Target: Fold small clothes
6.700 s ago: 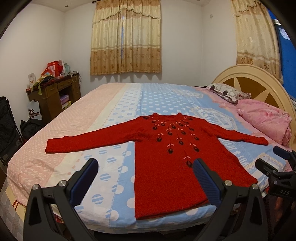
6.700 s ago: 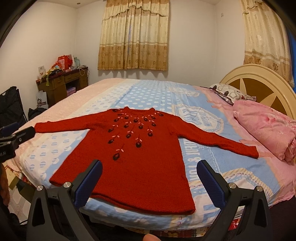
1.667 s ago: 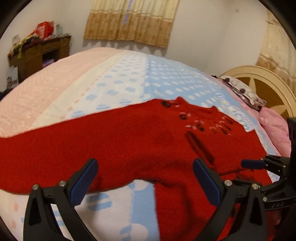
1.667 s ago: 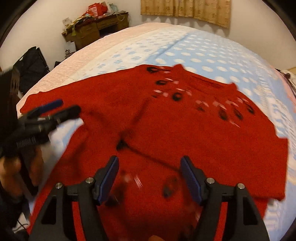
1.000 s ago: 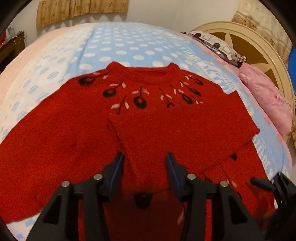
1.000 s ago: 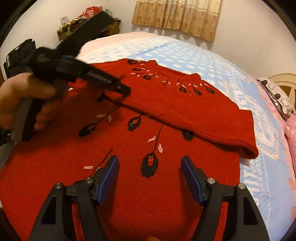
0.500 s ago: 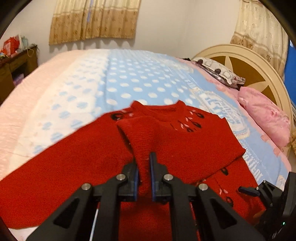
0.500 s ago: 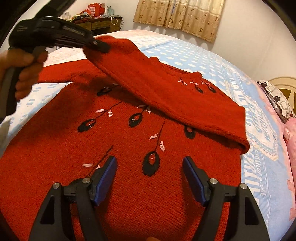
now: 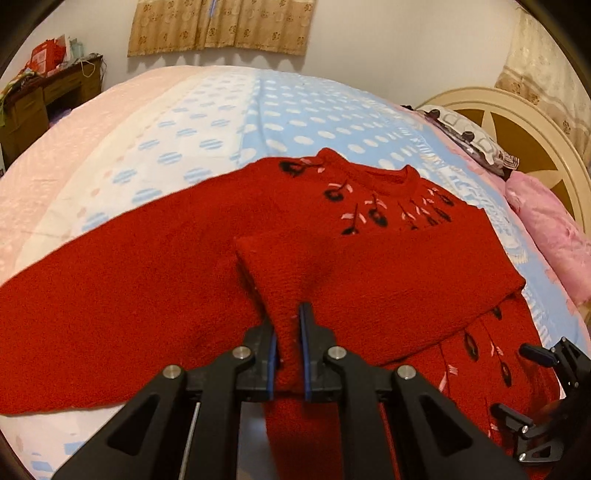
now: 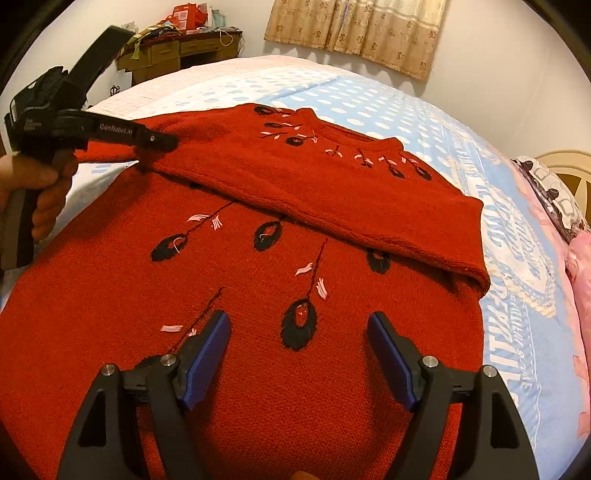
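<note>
A red knit sweater (image 10: 258, 280) with black and pink embroidery lies on the bed. Its right sleeve (image 10: 332, 199) is folded across the chest. My left gripper (image 9: 288, 332) is shut on the cuff of that sleeve (image 9: 284, 288) and holds it a little above the sweater's left side; it also shows in the right wrist view (image 10: 162, 142). The other sleeve (image 9: 92, 295) lies spread out to the left. My right gripper (image 10: 299, 354) is open and empty, low over the sweater's lower body; its tip shows in the left wrist view (image 9: 535, 352).
The bed (image 9: 207, 110) has a pink, white and blue dotted cover. A pink pillow (image 9: 546, 229) and cream headboard (image 9: 517, 125) are at the right. A cluttered wooden desk (image 10: 184, 48) stands by the far wall, under curtains (image 10: 354, 26).
My left gripper has lowered the sleeve cuff and carried it further left across the chest. The right gripper has stayed open over the lower body.
</note>
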